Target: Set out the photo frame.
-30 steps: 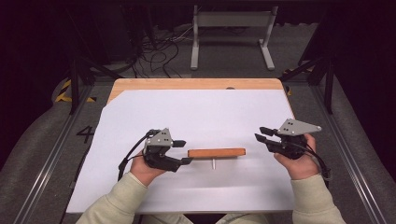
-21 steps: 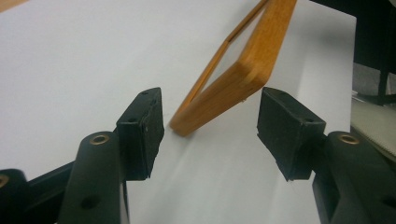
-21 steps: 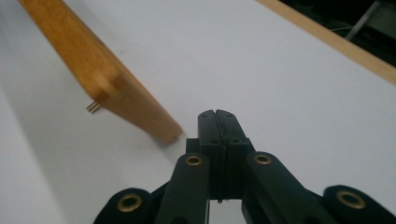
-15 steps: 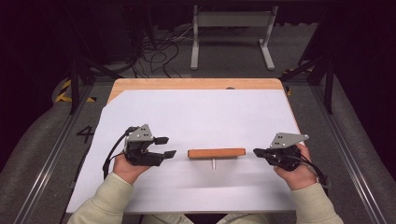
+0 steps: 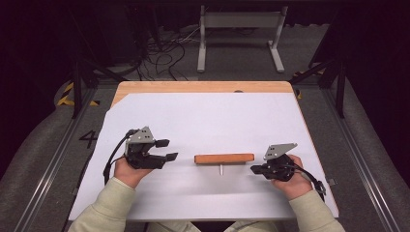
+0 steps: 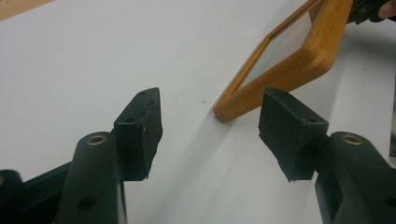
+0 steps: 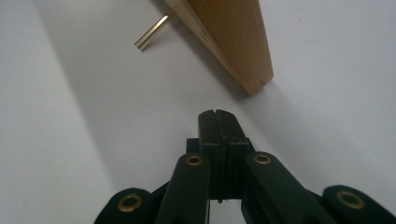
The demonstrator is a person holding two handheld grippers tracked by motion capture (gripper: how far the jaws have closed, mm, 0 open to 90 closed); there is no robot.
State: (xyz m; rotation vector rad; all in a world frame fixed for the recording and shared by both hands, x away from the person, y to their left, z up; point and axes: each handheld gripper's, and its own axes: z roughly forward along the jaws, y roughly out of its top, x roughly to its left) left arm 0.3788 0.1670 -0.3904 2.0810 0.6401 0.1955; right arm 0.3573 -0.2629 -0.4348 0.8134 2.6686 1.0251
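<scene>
We see a wooden picture frame (image 5: pixel 224 158) standing propped on its metal leg (image 5: pixel 221 168) in the middle of the white sheet (image 5: pixel 212 116) that covers the table (image 5: pixel 203 87), between our two hands. Its long axis runs across the table, one end toward each hand. Our left tongs (image 5: pixel 169 150) sit beside its left end, jaws parted with nothing between them, and in the left gripper view the near corner of the frame (image 6: pixel 285 60) lies just ahead of the gap, apart from both pads. Our right tongs (image 5: pixel 254 169) point at the other end, pressed shut and empty, tips close to that corner (image 7: pixel 233 42) but not touching. The right tips look slightly closer; we judge the left better placed to grip, being already open.
</scene>
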